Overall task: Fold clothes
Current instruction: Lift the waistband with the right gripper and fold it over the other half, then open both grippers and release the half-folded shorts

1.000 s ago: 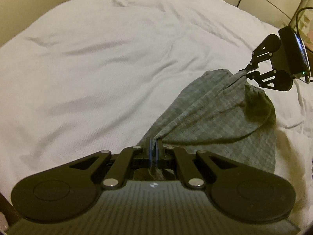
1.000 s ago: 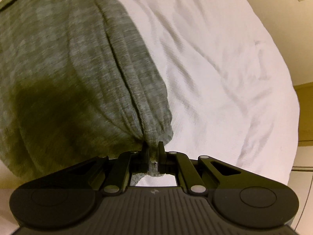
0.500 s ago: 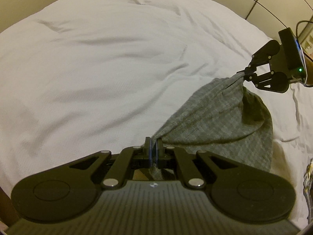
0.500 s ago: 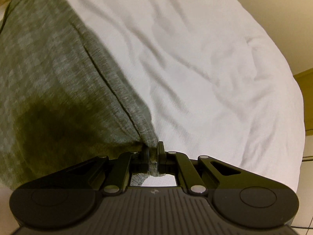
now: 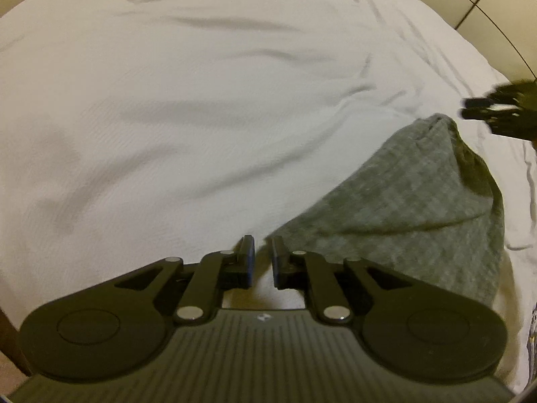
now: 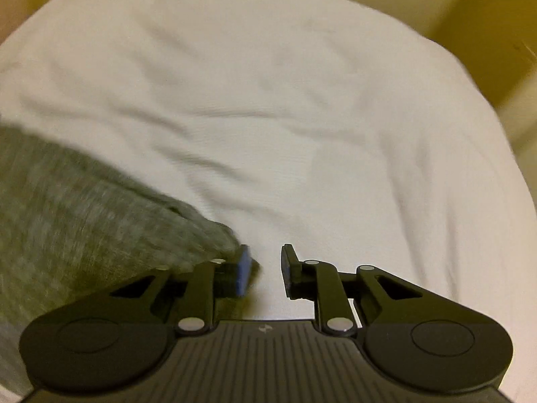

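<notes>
Grey shirt point(image 5: 402, 201) just dropped onto the bed point(image 5: 167, 100); my left gripper point(image 5: 262, 258) and right gripper point(image 6: 265, 268) fingers now spread, fold laid.

The right gripper point(image 5: 470, 109) is a dark smear cut by the frame edge; the grey garment point(image 6: 84, 218) runs off left, blurred.

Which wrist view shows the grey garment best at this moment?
The left wrist view: the grey garment lies in almost full outline on the white bedsheet, beside the open left gripper. The right wrist view shows only a blurred corner beside the open right gripper.
</notes>
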`<action>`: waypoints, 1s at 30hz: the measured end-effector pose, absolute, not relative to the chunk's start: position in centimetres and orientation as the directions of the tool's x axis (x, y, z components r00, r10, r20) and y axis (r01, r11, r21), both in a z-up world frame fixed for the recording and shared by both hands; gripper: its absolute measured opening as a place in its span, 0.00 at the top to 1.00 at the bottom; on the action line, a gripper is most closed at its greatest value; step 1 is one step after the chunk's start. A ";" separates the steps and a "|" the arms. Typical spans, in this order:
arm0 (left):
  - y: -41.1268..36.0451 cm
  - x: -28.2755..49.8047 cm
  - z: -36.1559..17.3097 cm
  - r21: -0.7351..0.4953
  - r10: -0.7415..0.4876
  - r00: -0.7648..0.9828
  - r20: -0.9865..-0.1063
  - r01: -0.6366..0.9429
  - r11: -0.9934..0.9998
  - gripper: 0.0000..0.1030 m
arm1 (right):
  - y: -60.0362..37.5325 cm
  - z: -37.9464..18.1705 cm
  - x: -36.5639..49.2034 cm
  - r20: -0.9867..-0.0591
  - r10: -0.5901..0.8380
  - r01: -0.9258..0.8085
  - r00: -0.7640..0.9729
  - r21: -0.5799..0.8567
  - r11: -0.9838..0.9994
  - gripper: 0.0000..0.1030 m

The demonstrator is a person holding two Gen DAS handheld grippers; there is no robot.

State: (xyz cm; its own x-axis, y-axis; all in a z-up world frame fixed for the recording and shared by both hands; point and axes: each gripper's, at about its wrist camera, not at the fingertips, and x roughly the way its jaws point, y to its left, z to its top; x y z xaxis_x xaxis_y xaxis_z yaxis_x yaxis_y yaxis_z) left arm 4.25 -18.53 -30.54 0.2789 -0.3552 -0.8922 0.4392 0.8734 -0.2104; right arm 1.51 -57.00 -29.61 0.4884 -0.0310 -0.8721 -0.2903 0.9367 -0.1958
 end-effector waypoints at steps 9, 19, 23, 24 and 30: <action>-21.3 3.2 -29.6 -0.226 -0.417 0.260 -0.871 0.542 0.809 0.92 | -56.3 -33.1 0.5 -0.915 0.033 -0.213 0.402 -0.059 0.975 0.81; -18.3 1.7 -28.9 -0.123 -0.332 0.298 -0.895 0.549 0.827 0.87 | -51.9 -28.9 -4.5 -0.856 -0.020 -0.091 0.517 -0.078 0.993 0.72; -18.4 0.2 -27.0 -0.231 -0.455 0.259 -0.852 0.594 0.770 0.86 | -46.8 -27.3 -9.1 -0.858 0.163 -0.057 0.487 0.155 0.986 0.72; -19.1 -0.1 -26.9 -0.233 -0.470 0.251 -0.846 0.620 0.749 0.84 | -45.1 -27.7 -10.1 -0.861 0.204 -0.076 0.466 0.191 0.979 0.72; -21.3 -0.7 -26.7 -0.198 -0.480 0.251 -0.841 0.683 0.703 0.83 | -35.2 -31.0 -13.1 -0.879 0.289 -0.201 0.378 0.227 0.953 0.70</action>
